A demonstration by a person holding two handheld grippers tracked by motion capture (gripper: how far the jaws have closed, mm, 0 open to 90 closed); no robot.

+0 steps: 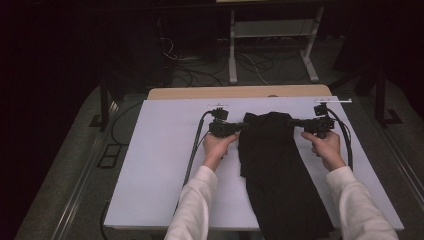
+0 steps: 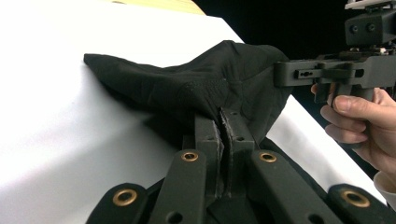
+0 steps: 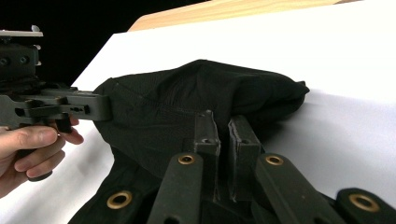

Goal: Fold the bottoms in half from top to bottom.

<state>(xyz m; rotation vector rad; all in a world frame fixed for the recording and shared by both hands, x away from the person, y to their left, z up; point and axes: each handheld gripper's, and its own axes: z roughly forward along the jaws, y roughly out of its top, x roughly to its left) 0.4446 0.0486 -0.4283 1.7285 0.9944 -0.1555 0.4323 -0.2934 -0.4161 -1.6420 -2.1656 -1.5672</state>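
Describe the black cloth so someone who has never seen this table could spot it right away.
Start at the white table in the middle of the room. On its right half lies the black cloth, a long dark garment running from the near edge toward the far side. The left gripper and right gripper pinch its far end from opposite sides.

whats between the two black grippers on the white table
The far end of the black cloth garment spans the stretch between the left gripper and the right gripper, each shut on one edge of it, in the high view.
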